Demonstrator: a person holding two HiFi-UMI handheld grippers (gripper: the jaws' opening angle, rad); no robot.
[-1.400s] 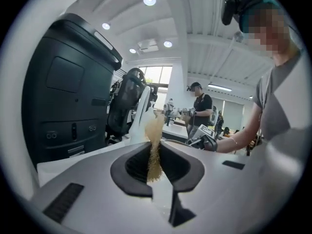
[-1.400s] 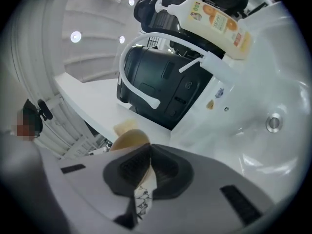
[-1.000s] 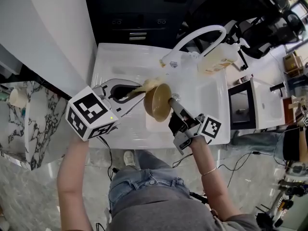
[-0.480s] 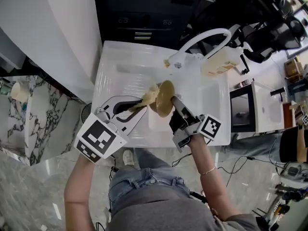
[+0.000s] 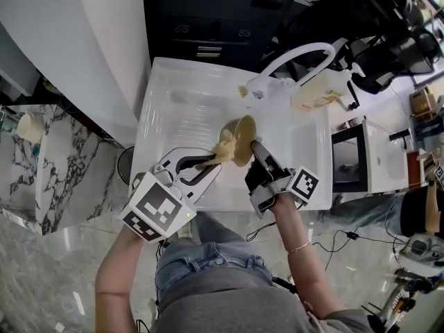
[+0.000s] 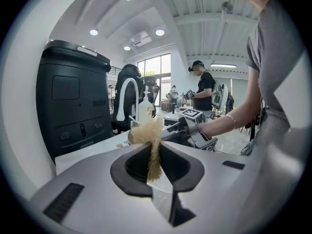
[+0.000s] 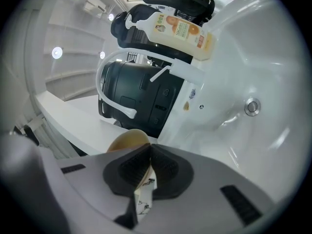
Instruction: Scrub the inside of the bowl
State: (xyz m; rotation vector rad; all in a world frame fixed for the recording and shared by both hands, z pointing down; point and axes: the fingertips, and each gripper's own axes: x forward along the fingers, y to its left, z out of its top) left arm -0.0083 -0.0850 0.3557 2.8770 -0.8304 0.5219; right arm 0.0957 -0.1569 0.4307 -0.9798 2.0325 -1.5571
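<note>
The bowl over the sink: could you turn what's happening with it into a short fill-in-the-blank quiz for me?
The right gripper grips the bowl by its ____.
The left gripper is shut on a yellow scrubber that touches the ____.
Both are held over the white ____.
Missing words: rim; bowl; sink.

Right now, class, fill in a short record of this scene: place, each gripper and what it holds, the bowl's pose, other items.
place: white sink
left gripper: shut on scrubber
right gripper: shut on rim of bowl
bowl pose: tilted on edge over sink, opening towards scrubber
scrubber place: at the bowl's opening
also there: faucet, soap bottle
</note>
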